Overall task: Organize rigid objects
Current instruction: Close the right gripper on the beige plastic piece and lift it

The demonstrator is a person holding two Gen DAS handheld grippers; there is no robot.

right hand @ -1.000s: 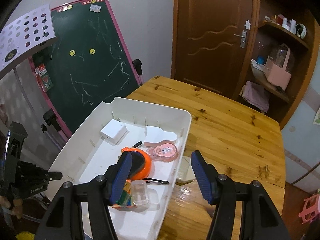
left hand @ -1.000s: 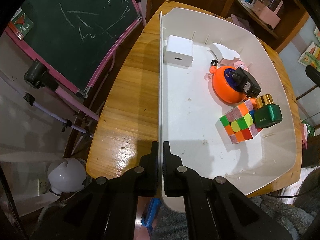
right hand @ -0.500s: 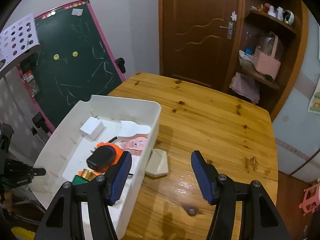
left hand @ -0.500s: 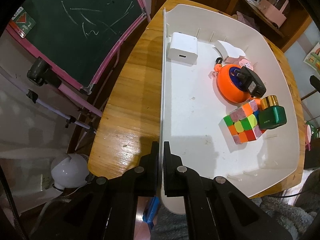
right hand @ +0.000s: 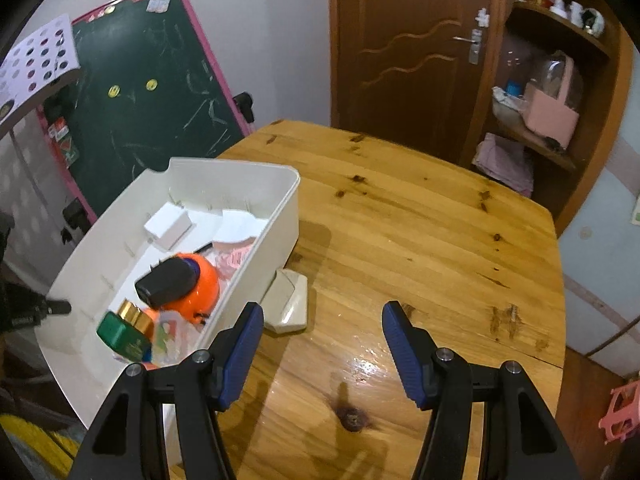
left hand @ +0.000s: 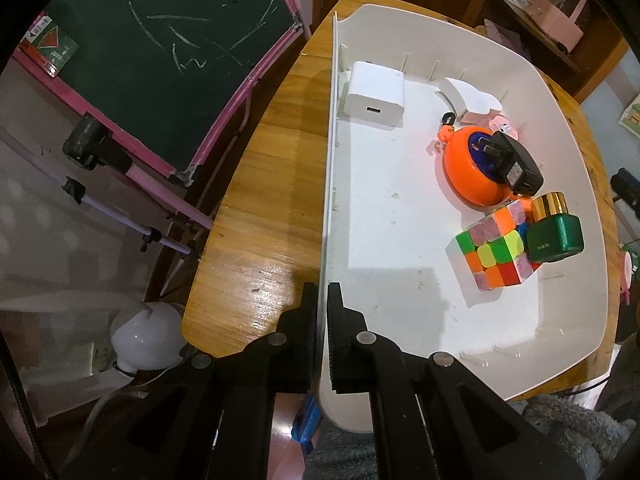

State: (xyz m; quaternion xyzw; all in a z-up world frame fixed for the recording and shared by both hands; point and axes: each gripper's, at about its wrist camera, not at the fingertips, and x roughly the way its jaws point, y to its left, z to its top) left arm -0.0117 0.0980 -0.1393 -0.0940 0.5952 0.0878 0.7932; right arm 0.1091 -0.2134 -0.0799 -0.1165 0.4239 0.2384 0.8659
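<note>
Left gripper (left hand: 323,300) clamped on the near wall of the white bin (left hand: 576,184), cube, orange reel, chargers inside it, right gripper (right hand: 322,320) spread and empty over the table (right hand: 420,232), beige box (right hand: 290,300) just ahead-left of its fingertips, touching the bin's outer wall.

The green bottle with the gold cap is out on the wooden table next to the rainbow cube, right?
Not quite. The green bottle with the gold cap is next to the rainbow cube, but both sit inside the white bin, not out on the wooden table. The left wrist view shows it.
</note>
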